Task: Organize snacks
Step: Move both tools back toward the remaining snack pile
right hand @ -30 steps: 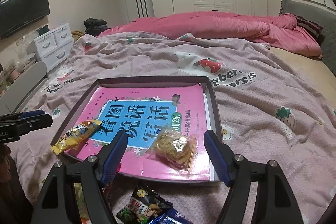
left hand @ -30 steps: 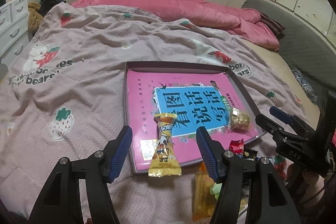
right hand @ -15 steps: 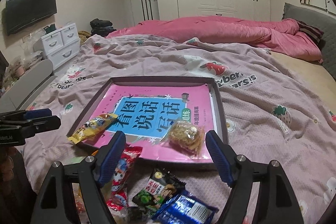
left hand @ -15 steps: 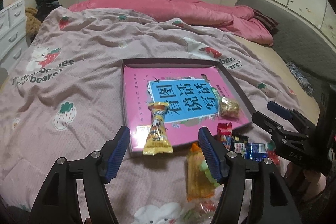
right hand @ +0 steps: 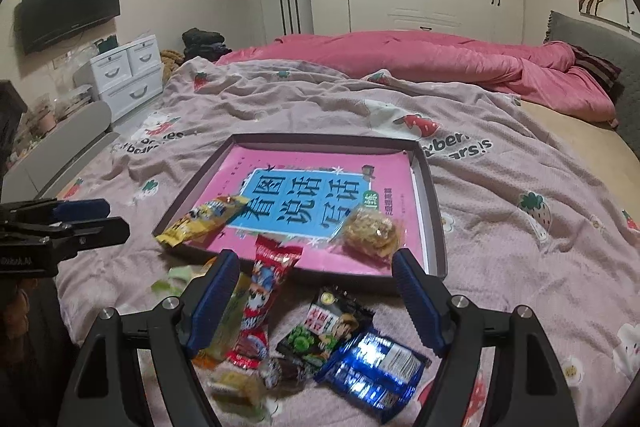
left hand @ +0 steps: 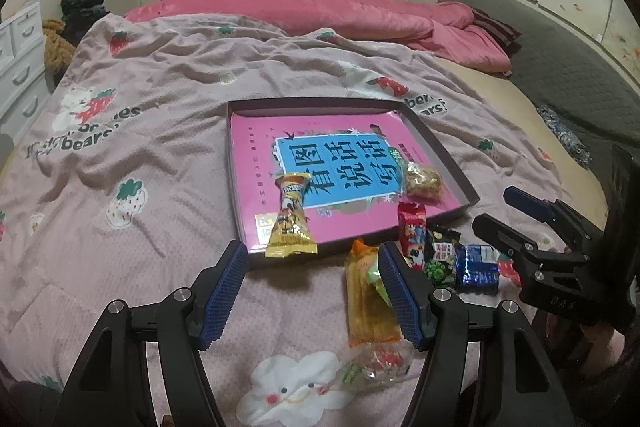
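Note:
A shallow dark tray lined with a pink book lies on the bed. A yellow snack pack hangs over its near edge, and a clear-wrapped cracker lies inside. Loose snacks lie on the blanket in front: a red pack, a green pack, a blue pack and an orange pack. My left gripper is open and empty above the blanket. My right gripper is open and empty above the loose snacks.
The pink strawberry-print blanket covers the bed, with a pink duvet bunched at the far end. A small clear-wrapped candy lies near the bed's front edge. White drawers stand left of the bed, wardrobes behind.
Both grippers have pulled back from the tray toward the bed's near edge, still open and empty. The loose snacks in front of the tray have come into view.

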Tool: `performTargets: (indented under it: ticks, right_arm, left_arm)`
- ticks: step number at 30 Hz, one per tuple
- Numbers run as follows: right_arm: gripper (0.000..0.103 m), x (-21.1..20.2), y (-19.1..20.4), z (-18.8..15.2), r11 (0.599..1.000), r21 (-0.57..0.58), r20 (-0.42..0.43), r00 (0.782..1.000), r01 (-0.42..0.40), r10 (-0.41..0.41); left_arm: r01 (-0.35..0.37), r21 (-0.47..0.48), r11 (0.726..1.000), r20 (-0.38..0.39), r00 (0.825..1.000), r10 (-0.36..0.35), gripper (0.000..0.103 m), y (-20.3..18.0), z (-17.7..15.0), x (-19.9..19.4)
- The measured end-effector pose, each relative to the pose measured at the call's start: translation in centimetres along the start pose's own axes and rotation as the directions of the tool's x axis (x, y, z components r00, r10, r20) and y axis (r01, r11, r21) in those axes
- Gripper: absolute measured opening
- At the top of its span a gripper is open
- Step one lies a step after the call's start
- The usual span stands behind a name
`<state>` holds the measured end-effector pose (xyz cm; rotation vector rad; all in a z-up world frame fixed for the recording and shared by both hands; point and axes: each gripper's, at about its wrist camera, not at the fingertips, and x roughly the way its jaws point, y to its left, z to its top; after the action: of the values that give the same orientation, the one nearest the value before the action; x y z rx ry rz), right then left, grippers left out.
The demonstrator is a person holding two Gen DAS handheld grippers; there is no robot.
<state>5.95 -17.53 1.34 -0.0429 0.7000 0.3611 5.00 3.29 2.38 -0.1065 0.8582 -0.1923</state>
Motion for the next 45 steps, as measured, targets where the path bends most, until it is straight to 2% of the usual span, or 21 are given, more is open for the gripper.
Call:
performTargets:
  ticks: [16,20,32,41,45]
  right_arm:
    - [0.078,-1.6,1.7,-2.6,1.0,-0.024,-0.085,0.996,-0.015,0.013]
    - [0.078,-1.5,1.7,-3.4,1.0,-0.017,-0.128,0.992,-0.018,0.016]
    - [0.078,-1.0,3.6,-5.6,0.996,-0.076,-0.251,0.968,-0.047,0.026]
    - [0.078,1.0,4.6,-6.9,0.991,-0.091,-0.343,0.938,-0.093,0.056]
    - [0.078,1.9,5.0,-7.1,0.99,-0.099,-0.36,0.931,-0.096,0.055]
  left_arm:
    - [0.045,0.003,0.999,-0.08,0.996,-0.044,0.07,-0.4,-2.3,-0.4]
    - [0.053,0.012,0.999,-0.096,0.994,-0.052,0.07,-0.9,-2.8,-0.5]
    - [0.072,0.043,0.996,-0.182,0.981,-0.063,0.07,-2.3,-4.6,0.2]
    - [0.085,0.062,0.994,-0.261,0.963,-0.066,0.07,-3.2,-5.8,1.8]
    - [0.088,0.063,0.994,-0.291,0.954,-0.066,0.07,-3.4,-6.2,2.7]
